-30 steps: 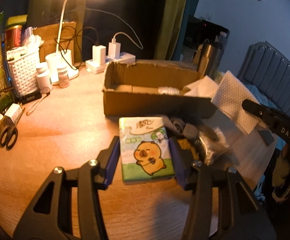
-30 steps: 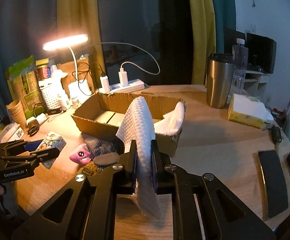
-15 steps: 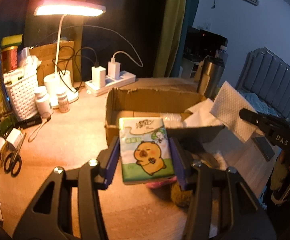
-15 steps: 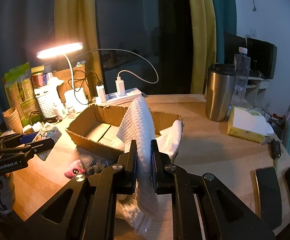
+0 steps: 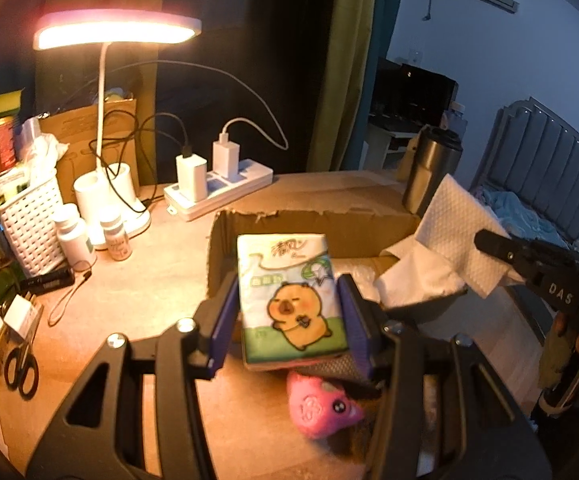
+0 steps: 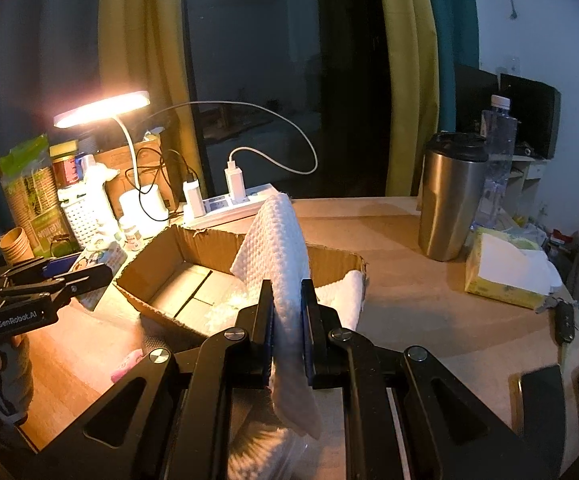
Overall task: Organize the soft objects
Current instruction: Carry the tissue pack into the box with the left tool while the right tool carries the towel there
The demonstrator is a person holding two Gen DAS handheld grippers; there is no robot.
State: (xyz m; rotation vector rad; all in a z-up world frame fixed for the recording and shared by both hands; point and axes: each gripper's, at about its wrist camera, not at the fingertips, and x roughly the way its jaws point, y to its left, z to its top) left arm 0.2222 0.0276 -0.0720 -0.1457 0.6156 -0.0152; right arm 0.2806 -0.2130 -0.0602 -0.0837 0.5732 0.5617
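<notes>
My left gripper point(image 5: 289, 312) is shut on a tissue pack point(image 5: 289, 296) printed with a cartoon capybara, held up just in front of the near wall of the open cardboard box point(image 5: 313, 216). My right gripper point(image 6: 287, 328) is shut on a white textured cloth point(image 6: 277, 248) that drapes over its fingers, hanging at the box's near right end point(image 6: 329, 256). A second white cloth point(image 6: 345, 292) lies over that end of the box. A pink plush toy point(image 5: 321, 404) lies on the table under the left gripper. In the right wrist view the left gripper point(image 6: 77, 272) shows at the far left with the pack point(image 6: 101, 256).
A lit desk lamp point(image 5: 117, 32), power strip with chargers point(image 5: 217, 184), white basket point(image 5: 29, 220), pill bottles point(image 5: 75, 236) and scissors point(image 5: 19, 368) crowd the left. A steel tumbler point(image 6: 449, 200), water bottle point(image 6: 499, 160), yellow tissue box point(image 6: 509, 272) and car key point(image 6: 565, 320) stand right.
Both grippers rose and moved toward the box. The tissue pack left the table and now hangs before the box wall; the cloth came closer to the box's open top.
</notes>
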